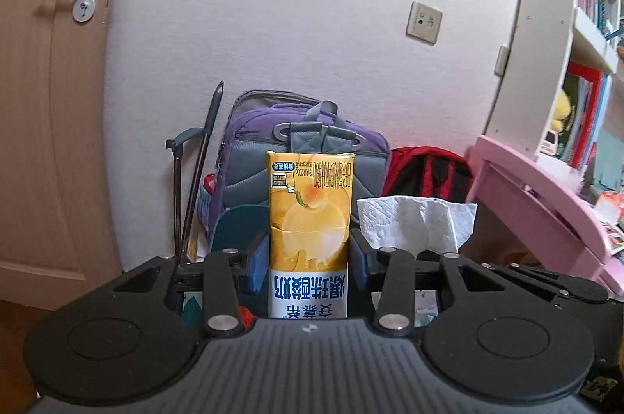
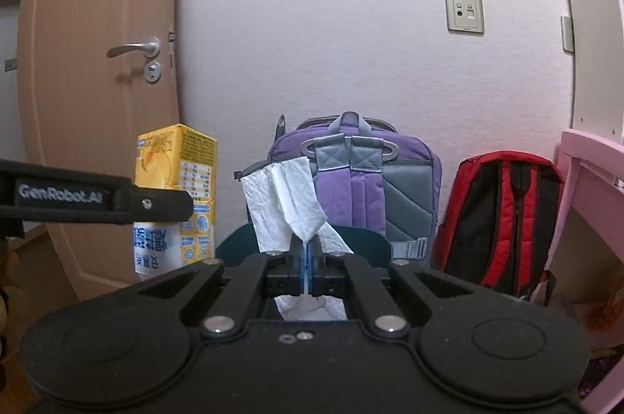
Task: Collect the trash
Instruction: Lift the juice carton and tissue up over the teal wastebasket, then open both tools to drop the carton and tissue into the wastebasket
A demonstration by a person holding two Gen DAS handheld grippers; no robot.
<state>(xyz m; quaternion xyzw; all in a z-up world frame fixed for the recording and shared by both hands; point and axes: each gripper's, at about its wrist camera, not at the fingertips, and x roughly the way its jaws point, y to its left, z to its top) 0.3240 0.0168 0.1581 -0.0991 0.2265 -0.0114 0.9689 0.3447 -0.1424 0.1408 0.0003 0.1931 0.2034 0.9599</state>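
Note:
My left gripper (image 1: 309, 258) is shut on a yellow and white drink carton (image 1: 310, 219), held upside down and upright in the air. The carton also shows in the right wrist view (image 2: 175, 195), at the left, behind the left gripper's black arm (image 2: 97, 199). My right gripper (image 2: 308, 254) is shut on a crumpled white paper tissue (image 2: 288, 203), which sticks up above the fingers and hangs below them. The tissue shows in the left wrist view (image 1: 413, 222), just right of the carton. A dark teal rim (image 2: 362, 238) shows below both grippers; what it belongs to is hidden.
A purple and grey backpack (image 2: 374, 180) and a red and black backpack (image 2: 503, 219) lean on the white wall. A wooden door (image 2: 97, 63) is at the left. A pink desk (image 1: 546, 203) and a white bookshelf (image 1: 565, 23) stand at the right.

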